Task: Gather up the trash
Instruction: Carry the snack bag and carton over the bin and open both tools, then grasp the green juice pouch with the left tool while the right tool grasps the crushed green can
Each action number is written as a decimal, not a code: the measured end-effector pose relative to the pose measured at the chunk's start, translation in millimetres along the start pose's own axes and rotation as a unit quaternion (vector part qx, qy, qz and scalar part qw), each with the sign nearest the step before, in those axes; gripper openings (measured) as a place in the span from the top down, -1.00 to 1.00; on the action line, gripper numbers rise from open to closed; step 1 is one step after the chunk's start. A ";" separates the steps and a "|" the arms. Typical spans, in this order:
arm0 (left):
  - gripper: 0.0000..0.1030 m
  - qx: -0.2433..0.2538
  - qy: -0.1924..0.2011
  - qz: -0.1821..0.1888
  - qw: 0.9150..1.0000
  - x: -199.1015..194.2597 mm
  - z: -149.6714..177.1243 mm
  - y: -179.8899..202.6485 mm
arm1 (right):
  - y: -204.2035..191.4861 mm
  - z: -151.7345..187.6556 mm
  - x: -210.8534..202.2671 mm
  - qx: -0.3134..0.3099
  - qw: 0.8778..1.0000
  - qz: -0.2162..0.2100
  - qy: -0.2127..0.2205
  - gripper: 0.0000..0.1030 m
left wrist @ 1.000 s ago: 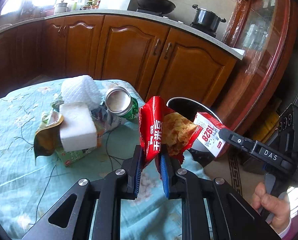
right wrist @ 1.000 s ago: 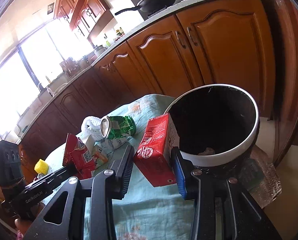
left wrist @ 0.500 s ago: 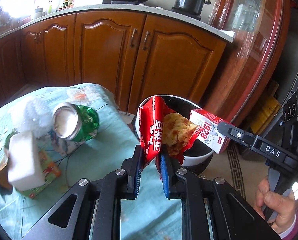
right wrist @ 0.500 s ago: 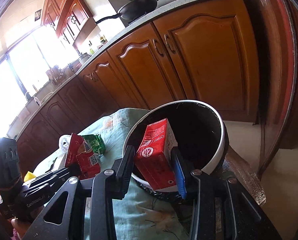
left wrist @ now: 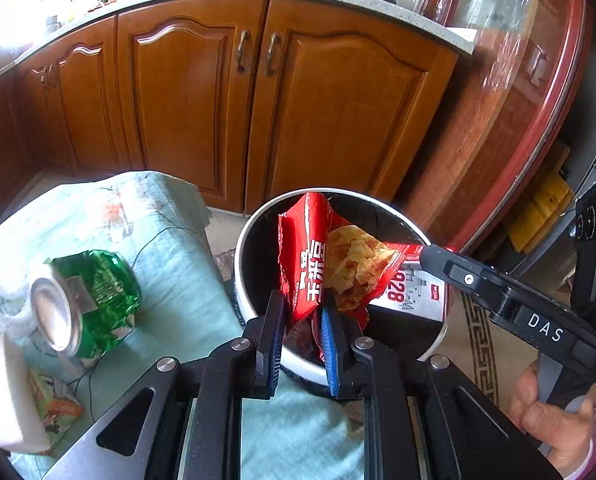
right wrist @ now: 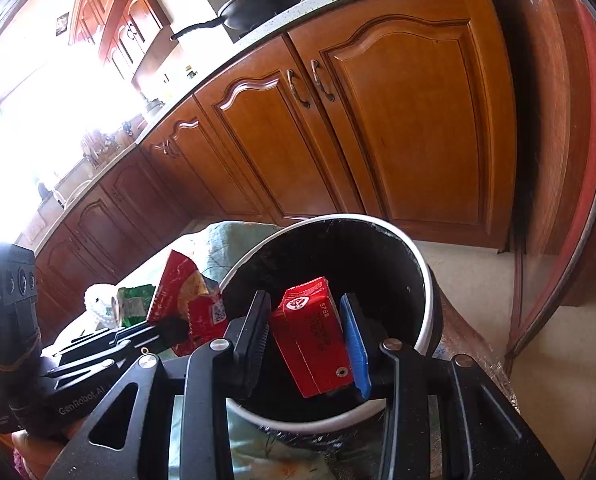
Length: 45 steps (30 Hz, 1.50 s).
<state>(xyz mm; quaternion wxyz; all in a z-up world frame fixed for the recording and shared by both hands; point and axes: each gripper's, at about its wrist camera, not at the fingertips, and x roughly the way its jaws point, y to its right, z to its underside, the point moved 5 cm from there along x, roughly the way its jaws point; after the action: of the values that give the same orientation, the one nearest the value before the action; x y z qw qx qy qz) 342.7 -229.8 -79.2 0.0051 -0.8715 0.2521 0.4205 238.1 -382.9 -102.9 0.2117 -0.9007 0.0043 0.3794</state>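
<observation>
Red chip bag (left wrist: 314,264) pinched in left claw (left wrist: 302,320), red carton (right wrist: 312,340) clamped in right claw (right wrist: 306,340)

The snack bag (left wrist: 304,256) was red with white lettering; the carton (right wrist: 312,334) red; the crushed can (left wrist: 94,300) green and silver; the bin (right wrist: 424,300) white-rimmed, black inside; the tablecloth (left wrist: 170,240) pale teal with flowers.
</observation>
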 end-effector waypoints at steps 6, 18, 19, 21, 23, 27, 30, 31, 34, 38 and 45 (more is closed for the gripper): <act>0.65 0.007 -0.020 -0.007 1.000 24.1 -14.2 6.4 | 8.3 -6.3 11.1 -0.001 1.000 0.005 -0.011 0.29; -0.08 -0.017 -0.013 -0.007 1.000 31.3 -18.5 2.7 | 18.9 -6.3 20.7 0.015 1.000 0.013 -0.020 -0.10; -0.08 -0.015 -0.007 -0.010 1.000 27.3 -16.5 3.4 | 18.5 -5.7 19.2 0.017 1.000 0.012 -0.017 -0.14; -0.14 -0.018 0.003 -0.012 1.000 17.9 -9.6 2.2 | 18.0 -3.7 15.0 0.022 1.000 0.007 -0.012 -0.21; -0.21 -0.024 0.014 -0.011 1.000 7.6 0.4 -0.9 | 15.9 -1.2 10.3 0.029 1.000 -0.001 -0.006 -0.40; -0.24 -0.036 0.033 -0.019 0.999 -16.2 22.1 -9.2 | 8.2 6.1 0.2 0.043 0.999 -0.020 0.002 -0.66; -0.24 -0.047 0.045 -0.025 0.998 -34.8 41.5 -18.2 | -3.8 14.8 -5.6 0.042 0.999 -0.030 0.003 -0.68; -0.24 -0.051 0.048 -0.028 0.997 -40.5 48.9 -21.8 | -9.4 18.1 -7.2 0.041 0.999 -0.034 0.002 -0.68; -0.24 -0.068 0.052 -0.032 0.996 -57.4 68.5 -34.2 | -24.0 27.8 -10.6 0.037 0.998 -0.044 -0.002 -0.68; -0.24 -0.092 0.061 -0.035 0.993 -82.5 88.6 -47.9 | -45.8 41.7 -12.0 0.029 0.998 -0.058 -0.010 -0.68; -0.24 -0.129 0.079 -0.051 0.987 -127.9 120.2 -72.5 | -81.0 61.8 -9.5 0.011 0.996 -0.080 -0.026 -0.68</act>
<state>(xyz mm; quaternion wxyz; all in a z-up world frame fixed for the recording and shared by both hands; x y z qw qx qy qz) 220.7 -84.2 -77.6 -0.1062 -0.9072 0.1508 0.3781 202.9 -286.9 -104.2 0.2517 -0.8856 -0.0689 0.3842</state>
